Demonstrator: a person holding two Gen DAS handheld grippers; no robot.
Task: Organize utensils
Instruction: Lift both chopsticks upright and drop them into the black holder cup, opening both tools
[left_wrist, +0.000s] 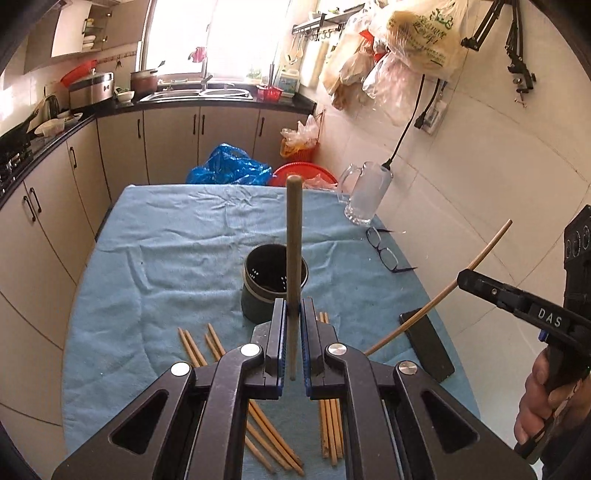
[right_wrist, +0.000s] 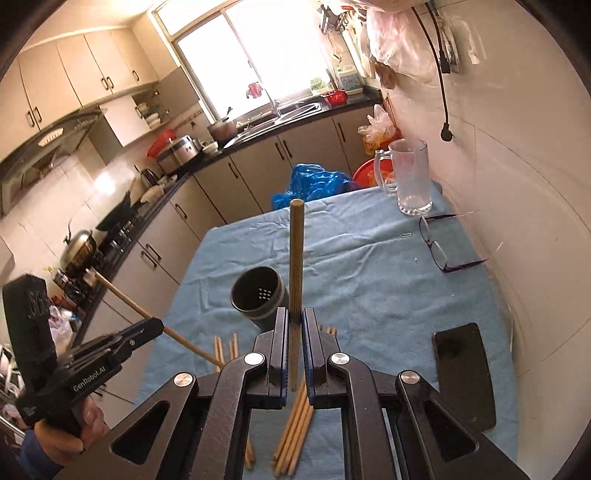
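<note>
My left gripper is shut on one wooden chopstick that stands up out of its jaws. Just beyond it a dark cylindrical utensil holder stands upright on the blue cloth. Several loose chopsticks lie on the cloth under the gripper. My right gripper is shut on another chopstick, with the holder ahead and slightly left. Each gripper shows in the other's view: the right gripper with its slanted chopstick, the left gripper with its own chopstick.
A glass mug stands at the table's far right corner, with eyeglasses in front of it. A black phone lies near the right edge by the tiled wall. Kitchen cabinets run along the left.
</note>
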